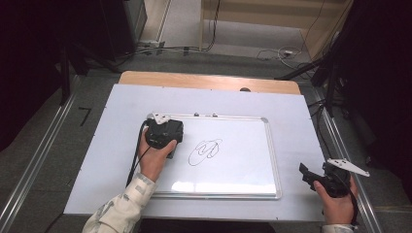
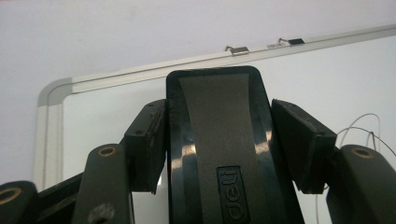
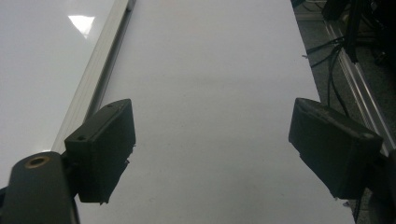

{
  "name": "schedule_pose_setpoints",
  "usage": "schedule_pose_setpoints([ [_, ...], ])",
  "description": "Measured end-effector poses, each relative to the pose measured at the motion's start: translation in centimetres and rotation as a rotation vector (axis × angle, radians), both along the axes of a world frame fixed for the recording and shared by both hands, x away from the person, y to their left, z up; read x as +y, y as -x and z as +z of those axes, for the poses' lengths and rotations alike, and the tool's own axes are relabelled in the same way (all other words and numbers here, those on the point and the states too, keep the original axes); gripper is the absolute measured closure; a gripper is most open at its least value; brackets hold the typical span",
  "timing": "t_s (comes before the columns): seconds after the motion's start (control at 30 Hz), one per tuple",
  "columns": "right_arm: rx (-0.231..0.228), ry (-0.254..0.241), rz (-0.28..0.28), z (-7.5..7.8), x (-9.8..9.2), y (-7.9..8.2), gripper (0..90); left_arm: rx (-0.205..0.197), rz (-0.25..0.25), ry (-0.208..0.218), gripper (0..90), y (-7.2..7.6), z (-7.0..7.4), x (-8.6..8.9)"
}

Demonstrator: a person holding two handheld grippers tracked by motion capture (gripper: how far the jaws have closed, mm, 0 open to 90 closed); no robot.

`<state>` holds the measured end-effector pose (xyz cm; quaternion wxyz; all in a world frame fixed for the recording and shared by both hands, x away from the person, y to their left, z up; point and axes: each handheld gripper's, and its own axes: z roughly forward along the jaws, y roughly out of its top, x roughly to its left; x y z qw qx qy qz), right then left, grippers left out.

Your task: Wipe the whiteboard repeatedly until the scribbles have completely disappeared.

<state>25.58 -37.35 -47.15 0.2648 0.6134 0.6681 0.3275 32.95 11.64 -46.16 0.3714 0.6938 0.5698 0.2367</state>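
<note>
We hold the left gripper clamped on a black, oblong whiteboard eraser with a grey strip down its back. In the left gripper view its two black pads press the eraser's sides, and a raised label near the bottom is partly cut off by the frame edge. From the high view the gripper's body covers the eraser, which sits over the far left part of the board.

Under it lies a rectangular whiteboard with a silver metal frame, flat on a pale sheet that covers most of the wooden table. Near the board's middle we see a looping black marker scribble, just right of the gripper and apart from it. In the left gripper view thin curved lines of that scribble show at the right edge. Two small metal clips sit on the board's far rail.

Our right gripper hangs off the board's right side, near the table's near right corner, with its jaws spread wide and nothing between them; the right gripper view shows bare sheet between the pads and the board's frame at the left.

Nothing here serves as a container. The dark floor beyond the table, with its cables, is hard to make out.
</note>
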Motion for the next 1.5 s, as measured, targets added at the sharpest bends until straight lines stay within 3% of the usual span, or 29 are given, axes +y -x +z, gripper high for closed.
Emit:
schedule_pose_setpoints([
  [0.67,-0.004,0.001,0.010,0.1,0.1,0.0,13.2,0.016,-0.082,-0.035,39.3,-0.2,-1.4,-2.5],
  [1.5,0.000,-0.002,0.012,0.0,0.1,-0.1,13.2,0.032,-0.115,-0.048,39.3,-0.5,-2.4,-3.4],
])
